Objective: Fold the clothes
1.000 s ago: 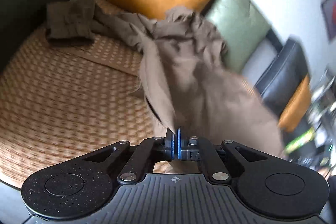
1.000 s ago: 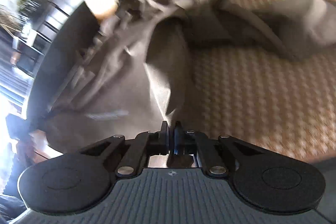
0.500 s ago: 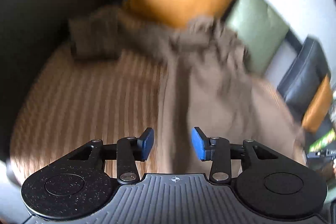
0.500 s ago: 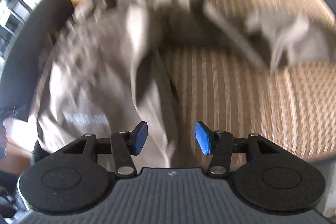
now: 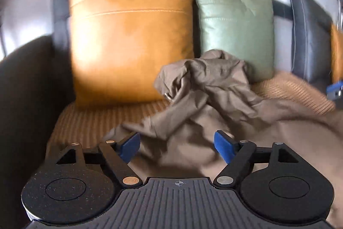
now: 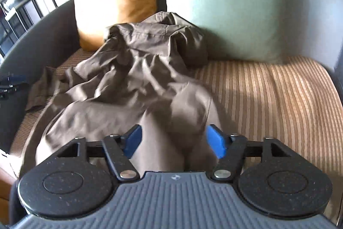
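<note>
An orange cushion (image 5: 130,42) leans against the sofa back, a green cushion (image 5: 235,31) beside it. Below them the brown garment (image 5: 214,91) lies crumpled on the striped seat (image 6: 278,96). The left gripper (image 5: 177,144) and right gripper (image 6: 173,140) hover over it, jaws wide, gripping nothing.

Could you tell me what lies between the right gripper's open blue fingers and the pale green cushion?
The crumpled brown garment fills that stretch in the right wrist view, reaching from the right gripper to the pale green cushion.
</note>
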The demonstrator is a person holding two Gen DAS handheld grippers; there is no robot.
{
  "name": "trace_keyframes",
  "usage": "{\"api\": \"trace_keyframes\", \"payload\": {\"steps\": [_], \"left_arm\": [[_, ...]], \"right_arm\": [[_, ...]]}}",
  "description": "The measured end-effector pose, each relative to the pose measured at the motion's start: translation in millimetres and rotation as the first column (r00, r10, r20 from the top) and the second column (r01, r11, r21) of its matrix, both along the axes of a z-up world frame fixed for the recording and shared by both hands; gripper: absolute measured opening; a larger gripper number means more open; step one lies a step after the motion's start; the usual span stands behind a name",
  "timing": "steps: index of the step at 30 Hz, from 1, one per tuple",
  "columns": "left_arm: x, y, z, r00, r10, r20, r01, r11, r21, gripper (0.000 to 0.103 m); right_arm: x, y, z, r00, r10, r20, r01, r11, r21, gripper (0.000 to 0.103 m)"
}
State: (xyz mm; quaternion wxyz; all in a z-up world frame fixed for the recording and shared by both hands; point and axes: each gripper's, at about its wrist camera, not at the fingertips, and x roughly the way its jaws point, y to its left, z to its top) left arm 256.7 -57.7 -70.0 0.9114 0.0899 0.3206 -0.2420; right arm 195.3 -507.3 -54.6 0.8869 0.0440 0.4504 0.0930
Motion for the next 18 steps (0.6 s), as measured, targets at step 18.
{"api": "trace_keyframes", "payload": {"steps": [18], "left_arm": [[133.2, -68.2, -112.4, 0.967, -0.205, -0.152, 0.236, 0.944, 0.23, 0.088]], "right_arm": [[179.1, -12.6, -157.7, 0.99, 0.042, -0.137, -0.047, 0.998, -0.034, 0.076]]}}
